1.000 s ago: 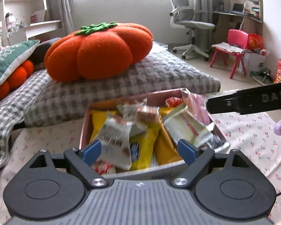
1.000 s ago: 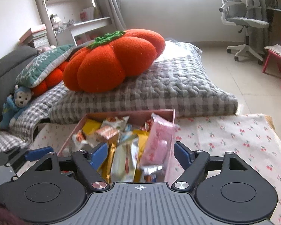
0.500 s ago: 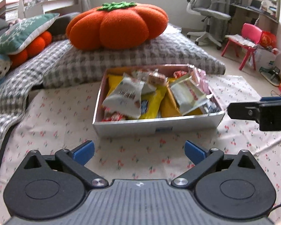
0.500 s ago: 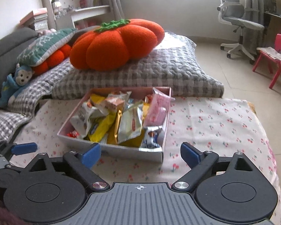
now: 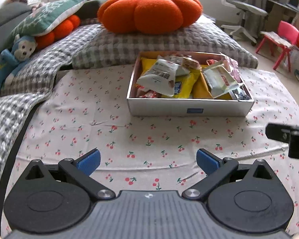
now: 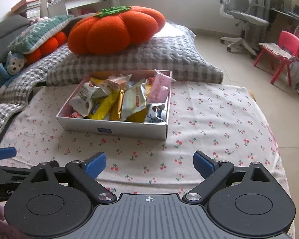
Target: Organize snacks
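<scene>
A shallow white box [image 5: 189,107] [image 6: 113,128] with a pink inside sits on the cherry-print cloth [image 5: 129,137] [image 6: 209,123], filled with several snack packets: a white pouch [image 5: 159,77], yellow bars [image 6: 101,107], a pink pack [image 6: 159,87]. My left gripper [image 5: 147,161] hovers over the cloth in front of the box, jaws wide open and empty. Likewise my right gripper [image 6: 149,164] stands open with nothing between its blue pads, back from the box's front wall. Each gripper shows at the edge of the other's view.
A big orange pumpkin cushion [image 5: 149,10] [image 6: 113,31] lies on a grey checked pillow [image 5: 159,41] behind the box. A blue monkey toy [image 5: 12,57] and green cushion [image 5: 43,18] lie far left. An office chair [image 6: 241,18] and pink chair [image 6: 279,53] stand on the floor right.
Both grippers have pulled back from the box, which now sits farther away on the cloth. Their jaws opened wider as they drew away.
</scene>
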The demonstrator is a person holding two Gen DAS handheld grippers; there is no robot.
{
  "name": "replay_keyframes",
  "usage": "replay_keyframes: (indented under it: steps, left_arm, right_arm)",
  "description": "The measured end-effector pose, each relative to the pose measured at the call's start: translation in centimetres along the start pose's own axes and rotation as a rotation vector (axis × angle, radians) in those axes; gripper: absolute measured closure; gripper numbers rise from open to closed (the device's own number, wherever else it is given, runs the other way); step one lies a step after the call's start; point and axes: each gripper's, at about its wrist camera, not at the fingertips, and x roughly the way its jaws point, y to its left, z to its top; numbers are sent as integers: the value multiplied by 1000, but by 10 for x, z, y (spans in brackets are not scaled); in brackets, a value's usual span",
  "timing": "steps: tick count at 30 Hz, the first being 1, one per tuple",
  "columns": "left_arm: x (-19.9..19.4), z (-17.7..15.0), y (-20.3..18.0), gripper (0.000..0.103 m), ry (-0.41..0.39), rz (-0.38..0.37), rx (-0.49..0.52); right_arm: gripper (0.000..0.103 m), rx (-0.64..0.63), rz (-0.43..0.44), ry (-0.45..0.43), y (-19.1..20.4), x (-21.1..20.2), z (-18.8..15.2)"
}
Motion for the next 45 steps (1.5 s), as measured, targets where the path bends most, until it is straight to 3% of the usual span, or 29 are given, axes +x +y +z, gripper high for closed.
replay_keyframes:
  steps: [7, 45]
  left_arm:
    - [-4, 2, -1, 0, -6, 29, -16]
    - [-10, 4, 2, 0, -10, 28, -52]
  right_arm:
    - [7, -44, -56, 6, 11, -1, -6]
    - [7, -35, -40, 21, 25, -1, -9]
